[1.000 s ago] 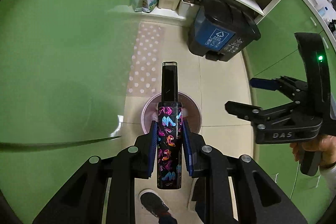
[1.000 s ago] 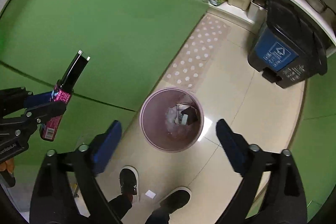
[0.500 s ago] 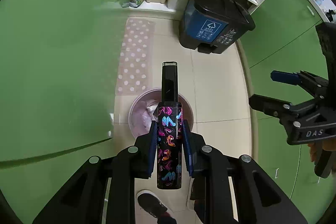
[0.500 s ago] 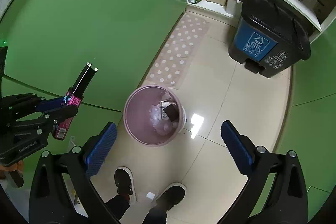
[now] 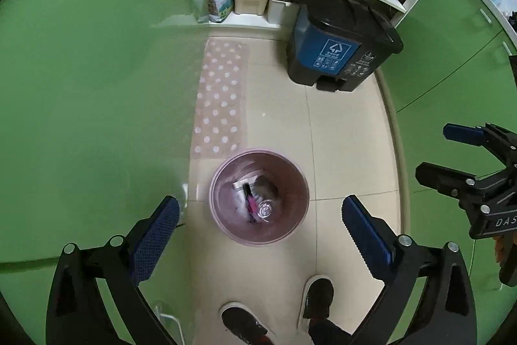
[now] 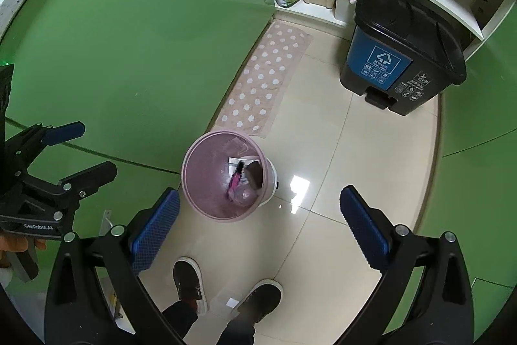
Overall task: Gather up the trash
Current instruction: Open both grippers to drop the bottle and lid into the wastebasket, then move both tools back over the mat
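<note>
Tube (image 5: 249, 203) in pink bin (image 5: 284, 235) (apparently), jaws apart

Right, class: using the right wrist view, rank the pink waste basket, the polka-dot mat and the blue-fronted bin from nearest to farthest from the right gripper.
1. Pink waste basket: on the floor just ahead of the right gripper, toward its left finger.
2. Polka-dot mat: beyond the basket, along the green cabinets.
3. Blue-fronted bin: farthest, upper right, by the shelves.
</note>
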